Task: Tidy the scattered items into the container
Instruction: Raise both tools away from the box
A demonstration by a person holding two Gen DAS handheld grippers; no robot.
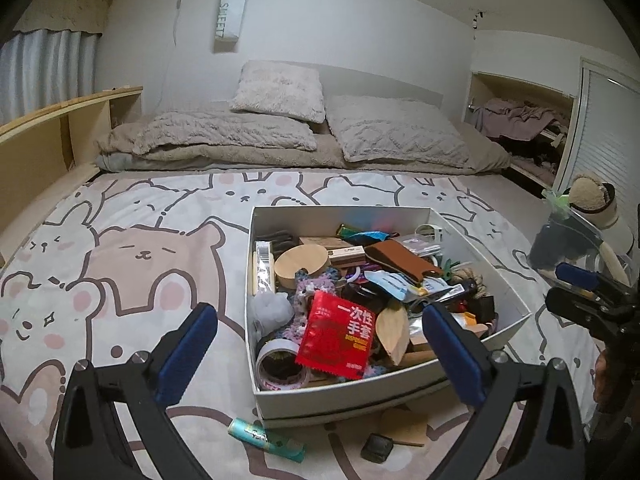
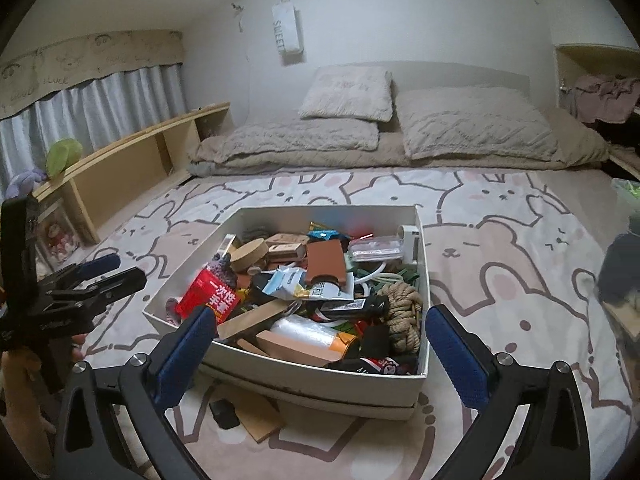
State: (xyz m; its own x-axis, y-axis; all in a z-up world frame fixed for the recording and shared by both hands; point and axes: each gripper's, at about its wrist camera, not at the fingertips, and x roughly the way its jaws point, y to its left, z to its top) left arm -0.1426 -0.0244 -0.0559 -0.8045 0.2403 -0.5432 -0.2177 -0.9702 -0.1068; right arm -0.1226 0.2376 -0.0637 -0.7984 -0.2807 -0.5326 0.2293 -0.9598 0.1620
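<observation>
Where the bed (image 1: 132, 264) is spread with a pale sheet printed with pink bears and white rabbits, a white open box (image 1: 400, 394) is seen standing on it, heaped with small items. A red packet with Chinese lettering (image 1: 340, 338) is propped against the pile at the near side, beside a roll of tape (image 1: 280, 366); a round wooden lid (image 1: 300, 264), a brown leather case (image 1: 404, 258) and a coil of rope (image 2: 402, 312) are also held in the box.

Three items are left on the sheet just in front of the box: a teal tube (image 1: 266, 440), a small black object (image 1: 376, 448) and a flat wooden piece (image 1: 404, 426) touching it.

The left hand-held gripper (image 1: 320, 356) is held wide open above the box's near edge, with nothing between its blue pads. The right hand-held gripper (image 2: 320, 354) is likewise spread wide and empty, over the near wall of the box.

At the head of the bed, three beige pillows (image 1: 400, 132) are laid on a folded blanket against a white wall, where a paper bag marked SWEET (image 1: 230, 18) is hung. A wooden shelf (image 2: 132, 160) is set along one side beneath a curtained window (image 2: 100, 100), and an alcove with clothes (image 1: 520, 124) is found on the other.
</observation>
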